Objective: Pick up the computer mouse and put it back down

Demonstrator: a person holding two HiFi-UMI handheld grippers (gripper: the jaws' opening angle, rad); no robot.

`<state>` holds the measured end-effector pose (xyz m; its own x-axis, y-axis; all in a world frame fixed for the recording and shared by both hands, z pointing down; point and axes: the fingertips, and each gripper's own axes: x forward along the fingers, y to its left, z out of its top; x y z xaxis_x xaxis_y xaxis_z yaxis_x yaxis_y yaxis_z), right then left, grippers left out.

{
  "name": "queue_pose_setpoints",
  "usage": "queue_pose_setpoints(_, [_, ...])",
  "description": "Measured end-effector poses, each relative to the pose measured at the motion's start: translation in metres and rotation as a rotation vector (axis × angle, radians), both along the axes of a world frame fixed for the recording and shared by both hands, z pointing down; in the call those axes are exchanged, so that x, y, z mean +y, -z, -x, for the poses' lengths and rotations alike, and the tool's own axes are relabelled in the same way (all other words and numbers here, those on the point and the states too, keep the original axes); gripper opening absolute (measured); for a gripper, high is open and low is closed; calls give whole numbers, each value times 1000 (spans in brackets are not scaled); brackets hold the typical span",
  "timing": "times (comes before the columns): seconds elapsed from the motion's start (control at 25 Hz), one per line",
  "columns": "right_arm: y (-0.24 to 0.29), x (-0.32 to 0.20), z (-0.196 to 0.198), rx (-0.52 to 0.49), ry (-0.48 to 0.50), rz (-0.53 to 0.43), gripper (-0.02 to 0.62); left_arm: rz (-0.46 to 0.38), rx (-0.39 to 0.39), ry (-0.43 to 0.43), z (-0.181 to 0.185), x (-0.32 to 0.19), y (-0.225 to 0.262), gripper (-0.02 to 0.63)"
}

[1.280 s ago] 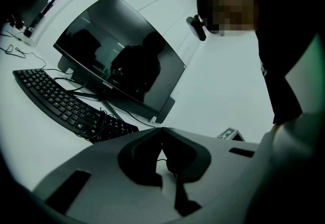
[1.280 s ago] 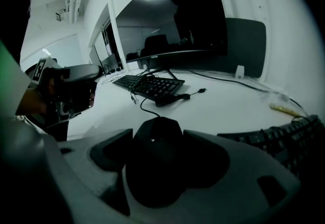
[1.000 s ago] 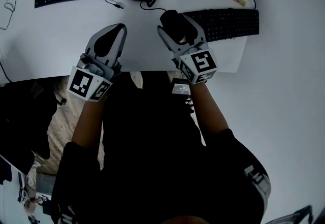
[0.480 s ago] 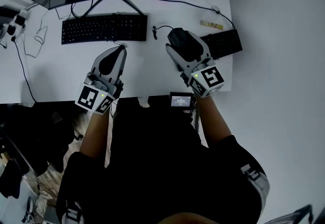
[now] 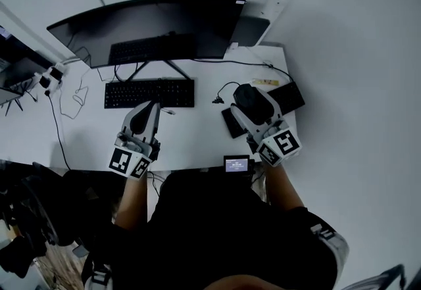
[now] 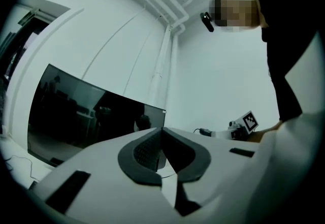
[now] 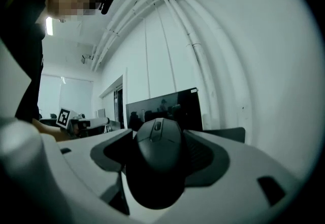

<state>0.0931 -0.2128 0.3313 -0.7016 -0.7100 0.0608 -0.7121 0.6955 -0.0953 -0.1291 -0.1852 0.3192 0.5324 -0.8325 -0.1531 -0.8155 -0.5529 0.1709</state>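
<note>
**A:** What's laid out there, biggest first?

**B:** A broad white table [image 5: 197, 131] carries a wide dark curved monitor [image 5: 151, 29]. A long black keyboard [image 5: 149, 93] lies in front of it, and a second black keyboard [image 5: 293, 95] sits off to the right. The left tool [image 5: 152, 107] hangs over the table near the long black keyboard, its jaws pressed together with nothing between them. The right tool [image 5: 245, 98] is clamped on the small black plastic computer mouse [image 7: 158, 159] and holds it over the second black keyboard's near end. The mouse looks lifted clear of the table, though I can't judge how high.

**A:** How will the mouse behave going back down?

**B:** Light and rigid, I'd guess, since it looks like a hollow shell. The smooth domed back is the slippery part, so the flatter flanks are the place to grip. The jaws do that now, one on each side, with the mouse's rear sunk between the pads. It should take a gentle set-down, but a drop could jar the buttons or the scroll wheel [image 7: 158, 125].

**A:** And its looks?

**B:** Matte black, rounded and symmetrical, narrowing toward the front, with the wheel set between two buttons. No cable shows on it in the right gripper view.
</note>
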Motion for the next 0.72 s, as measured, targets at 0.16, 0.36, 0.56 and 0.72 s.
queue_pose_setpoints(0.16, [18,4,-15,-50,-31,-16,310,-22,-35,42,8,-1,16,-6])
queue_pose_setpoints(0.36, [40,7,-41,-104,-63,-59,311,-30,-11,55,7,-1,22,-6])
queue_pose_setpoints(0.56, [49,8,-62,-113,-119,-90,310,-12,-7,63,12,-1,13,-6])
queue_pose_setpoints(0.72, [44,6,-78,-104,-162,-83,310,10,-3,59,12,-1,7,-6])
